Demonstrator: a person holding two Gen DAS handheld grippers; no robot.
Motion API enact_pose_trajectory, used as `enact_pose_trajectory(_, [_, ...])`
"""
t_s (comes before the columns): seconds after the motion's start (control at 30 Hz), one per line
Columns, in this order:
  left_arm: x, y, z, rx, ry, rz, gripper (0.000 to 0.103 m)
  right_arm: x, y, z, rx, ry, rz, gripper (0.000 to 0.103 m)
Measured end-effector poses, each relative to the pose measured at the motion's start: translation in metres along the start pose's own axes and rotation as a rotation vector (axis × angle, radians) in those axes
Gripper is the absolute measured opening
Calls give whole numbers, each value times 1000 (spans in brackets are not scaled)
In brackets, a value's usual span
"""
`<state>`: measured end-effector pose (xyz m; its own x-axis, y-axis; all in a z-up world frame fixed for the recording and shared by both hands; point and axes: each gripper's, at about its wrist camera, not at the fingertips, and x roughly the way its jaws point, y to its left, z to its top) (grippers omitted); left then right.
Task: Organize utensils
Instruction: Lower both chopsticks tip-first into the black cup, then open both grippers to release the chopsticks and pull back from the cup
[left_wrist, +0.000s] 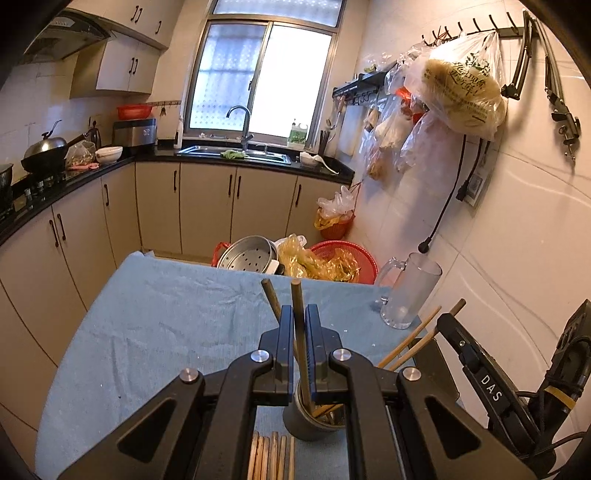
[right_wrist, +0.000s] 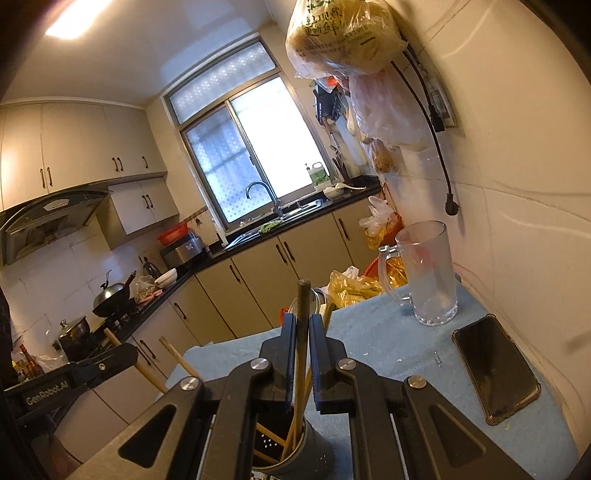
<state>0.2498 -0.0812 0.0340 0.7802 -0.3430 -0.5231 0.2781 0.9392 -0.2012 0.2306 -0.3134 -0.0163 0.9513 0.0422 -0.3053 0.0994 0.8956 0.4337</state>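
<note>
Both claws, left claw (left_wrist: 298, 325) and right claw (right_wrist: 303, 332), clamp chopsticks (left_wrist: 297, 314) above the holder (left_wrist: 308, 421) near the table's (left_wrist: 147, 332) front edge; crowding risks tipping it.

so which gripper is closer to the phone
Right. The right gripper is beside the phone; the left gripper is farther over, beyond it.

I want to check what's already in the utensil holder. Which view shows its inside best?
The right wrist view: it looks down into the holder, showing its perforated inner wall and the chopsticks leaning inside. In the left wrist view the holder sits mostly behind the gripper fingers, with only part of its rim visible.
</note>
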Motion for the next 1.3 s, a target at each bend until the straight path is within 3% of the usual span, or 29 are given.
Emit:
enact_pose_trajectory(0.3, [5, 1, -4, -6, 35, 6, 6, 0, -5, -3, 16, 40, -7, 12])
enact_pose_trajectory(0.47, [-16, 3, -4, 9, 30, 2, 9, -16, -7, -1, 37, 42, 19, 17])
enact_pose_trajectory(0.53, [-29, 8, -6, 7, 24, 1, 13, -30, -6, 0, 40, 47, 29, 19])
enact_pose_trajectory(0.6, [-48, 16, -12, -4, 25, 25, 28, -45, -4, -3, 36, 56, 32, 22])
enact_pose_trajectory(0.63, [-57, 20, -16, -5, 30, 34, 30, -55, -4, -6, 36, 66, 33, 23])
enact_pose_trajectory(0.73, [-86, 34, -34, -9, 19, 70, 34, -79, -3, -18, 29, 104, 50, 41])
enact_pose_trajectory(0.77, [-93, 37, -40, -6, 22, 87, 39, -88, -2, -25, 26, 121, 49, 58])
enact_pose_trajectory(0.8, [-102, 41, -49, -4, 28, 108, 46, -95, -1, -31, 25, 129, 48, 67])
enact_pose_trajectory(1.07, [-126, 65, -123, -12, 160, 241, 51, -123, 3, -93, 3, 281, 65, 67])
enact_pose_trajectory(1.2, [-126, 64, -136, -29, 201, 226, 51, -131, 9, -110, -52, 320, 73, 67])
enact_pose_trajectory(1.3, [-130, 60, -136, -16, 186, 234, 52, -137, 16, -115, -80, 331, 80, 67])
